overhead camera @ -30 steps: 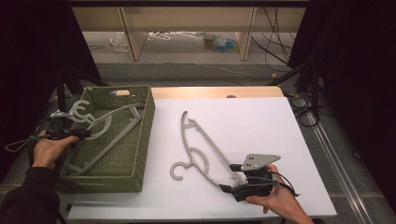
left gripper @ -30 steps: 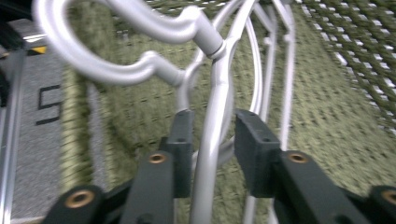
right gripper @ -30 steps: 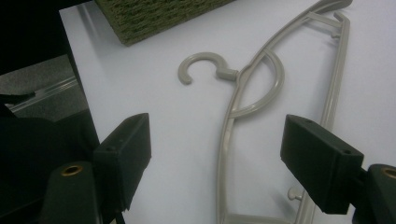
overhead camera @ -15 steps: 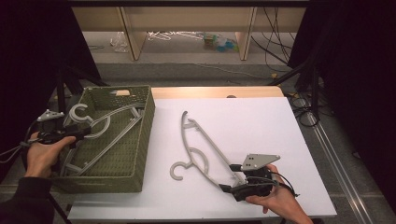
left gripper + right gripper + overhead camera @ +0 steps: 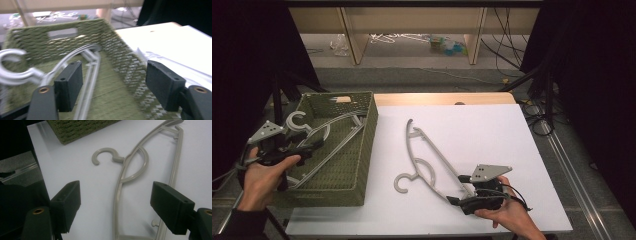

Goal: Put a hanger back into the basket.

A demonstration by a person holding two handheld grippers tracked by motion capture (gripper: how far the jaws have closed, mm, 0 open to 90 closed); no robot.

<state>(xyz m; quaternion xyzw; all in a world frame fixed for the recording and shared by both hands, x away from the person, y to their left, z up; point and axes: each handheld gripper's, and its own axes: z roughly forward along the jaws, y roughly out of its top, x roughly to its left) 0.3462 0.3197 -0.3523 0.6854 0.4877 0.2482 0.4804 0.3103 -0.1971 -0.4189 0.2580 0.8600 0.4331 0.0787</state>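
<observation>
My left gripper (image 5: 309, 146), jaws just opened and empty, clears the basket (image 5: 362, 150); my spread right gripper (image 5: 460, 189) must next close on the near hanger (image 5: 427, 160).

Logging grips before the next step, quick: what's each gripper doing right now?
Left gripper: open, jaws just been opening, nothing between them, above the hanger in the green basket.
Right gripper: open, holding nothing, the hanger on the table lies between its jaws.
</observation>
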